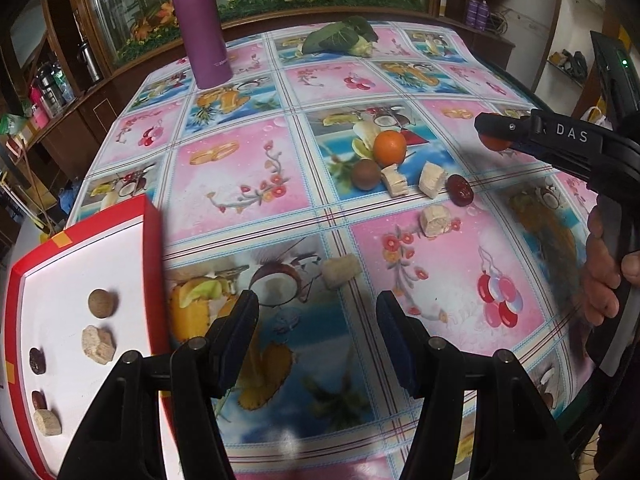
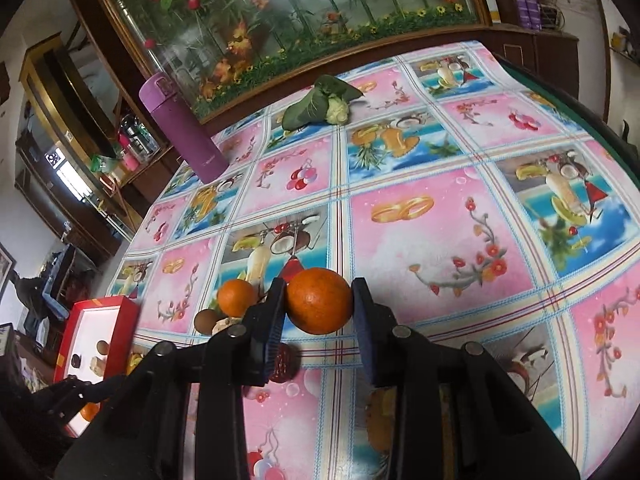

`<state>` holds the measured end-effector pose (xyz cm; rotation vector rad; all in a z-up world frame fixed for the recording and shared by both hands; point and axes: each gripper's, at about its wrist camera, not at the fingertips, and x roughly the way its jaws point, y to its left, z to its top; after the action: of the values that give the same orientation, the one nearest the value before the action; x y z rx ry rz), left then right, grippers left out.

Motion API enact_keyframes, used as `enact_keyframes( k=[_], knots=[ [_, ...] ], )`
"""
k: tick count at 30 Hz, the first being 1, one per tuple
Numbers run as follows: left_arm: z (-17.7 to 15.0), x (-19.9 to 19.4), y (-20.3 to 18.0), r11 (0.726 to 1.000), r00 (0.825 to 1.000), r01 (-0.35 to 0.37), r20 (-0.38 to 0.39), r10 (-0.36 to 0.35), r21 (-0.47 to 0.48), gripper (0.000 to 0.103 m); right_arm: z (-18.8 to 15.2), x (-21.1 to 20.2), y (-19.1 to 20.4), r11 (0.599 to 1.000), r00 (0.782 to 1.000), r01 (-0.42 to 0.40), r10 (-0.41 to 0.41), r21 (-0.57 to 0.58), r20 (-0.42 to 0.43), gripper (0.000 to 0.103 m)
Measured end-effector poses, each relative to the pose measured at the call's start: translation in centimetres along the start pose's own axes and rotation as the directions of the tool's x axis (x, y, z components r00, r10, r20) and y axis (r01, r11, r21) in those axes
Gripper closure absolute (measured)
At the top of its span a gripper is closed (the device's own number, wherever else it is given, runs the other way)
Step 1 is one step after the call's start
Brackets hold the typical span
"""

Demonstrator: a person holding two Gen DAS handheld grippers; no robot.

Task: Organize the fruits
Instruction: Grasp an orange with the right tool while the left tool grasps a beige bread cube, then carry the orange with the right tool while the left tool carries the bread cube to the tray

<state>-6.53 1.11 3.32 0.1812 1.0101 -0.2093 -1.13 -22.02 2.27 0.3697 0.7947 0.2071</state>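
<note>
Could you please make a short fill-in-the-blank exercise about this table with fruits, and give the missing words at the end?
1. The right gripper is closed on a round ____ fruit.
2. The left gripper is open and holds ____.
3. The shallow box with a white inside has a ____ rim.
4. The tall purple flask stands ____ on the patterned tablecloth.

Missing words: orange; nothing; red; upright

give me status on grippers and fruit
Right gripper shut on orange, lifted. Left gripper open, empty, beside red tray. More fruit on cloth; path clear.
</note>
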Motion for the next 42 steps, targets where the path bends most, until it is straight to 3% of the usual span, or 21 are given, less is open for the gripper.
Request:
enact_keyframes(
  k=[8,12,15,23,28,33,42],
  knots=[
    [0.8,1.5,0.0,0.999,1.0,0.032,0.0,-0.032,-0.026,0.045,-0.1,0.3,-0.2,1.0,1.0,-0.01,0.01,0.012,-0.022,0.068],
    [0.9,2.1,0.0,0.998,0.998,0.06,-0.002,-0.06,-0.036,0.072,-0.3,0.4,-0.2,1.0,0.999,-0.009,0.009,0.015,-0.034,0.068],
    [0.9,2.1,-0.1,0.998,0.998,0.061,0.015,-0.06,-0.034,0.08,-0.3,0.5,-0.2,1.0,0.999,-0.006,0.007,0.014,-0.036,0.068],
    [0.7,1.8,-0.1,0.998,0.998,0.054,0.045,-0.052,-0.042,0.08,-0.4,0.7,-0.3,1.0,0.999,0.003,-0.002,0.012,-0.035,0.068],
    [0.8,-0.2,-0.1,0.999,0.995,0.027,0.102,-0.023,-0.046,0.08,-0.4,0.4,-0.4,1.0,1.0,0.021,-0.021,0.004,-0.007,0.068],
    [0.9,-3.1,-0.4,0.999,0.982,-0.013,0.187,0.019,-0.031,0.08,-0.2,0.0,-0.4,0.999,0.999,0.034,-0.034,0.002,0.014,0.068],
    [0.6,-6.0,-0.9,0.997,0.962,-0.079,0.261,0.078,-0.007,0.08,-0.2,-0.1,-0.9,0.999,0.999,0.045,-0.045,0.025,0.016,0.068]
  ],
)
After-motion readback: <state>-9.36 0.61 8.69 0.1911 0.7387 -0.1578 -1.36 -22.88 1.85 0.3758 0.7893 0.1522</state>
